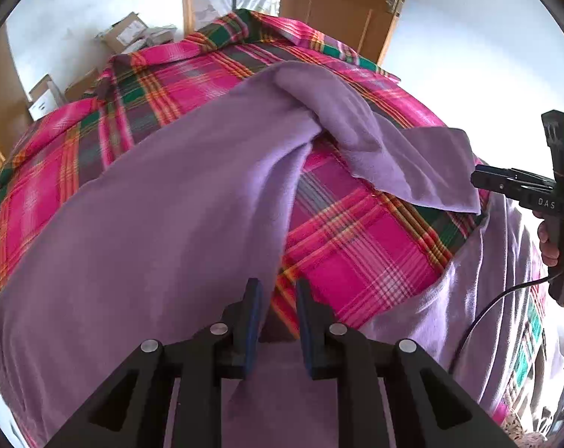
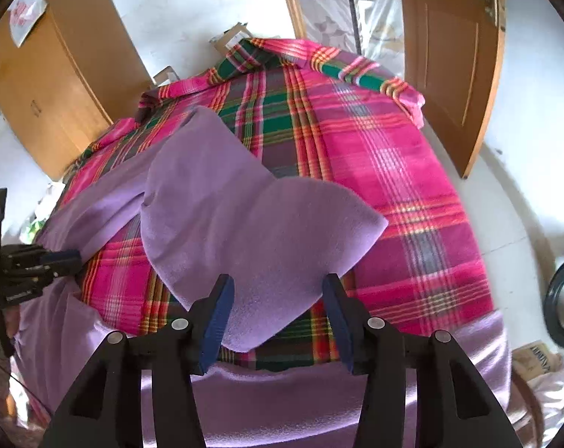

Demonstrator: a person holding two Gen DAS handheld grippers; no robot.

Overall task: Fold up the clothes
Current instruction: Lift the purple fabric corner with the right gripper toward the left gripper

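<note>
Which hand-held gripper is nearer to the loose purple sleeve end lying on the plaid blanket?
Right. The right hand-held gripper is open, with the sleeve end reaching between its fingers. The left hand-held gripper is over by the garment's other sleeve.

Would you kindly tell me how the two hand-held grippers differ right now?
The right hand-held gripper has its jaws spread wide, while the left hand-held gripper shows only a narrow gap. Purple garment lies between the right one's jaws; an edge of that garment hangs between the left one's. Both have blue pads and black frames.
</note>
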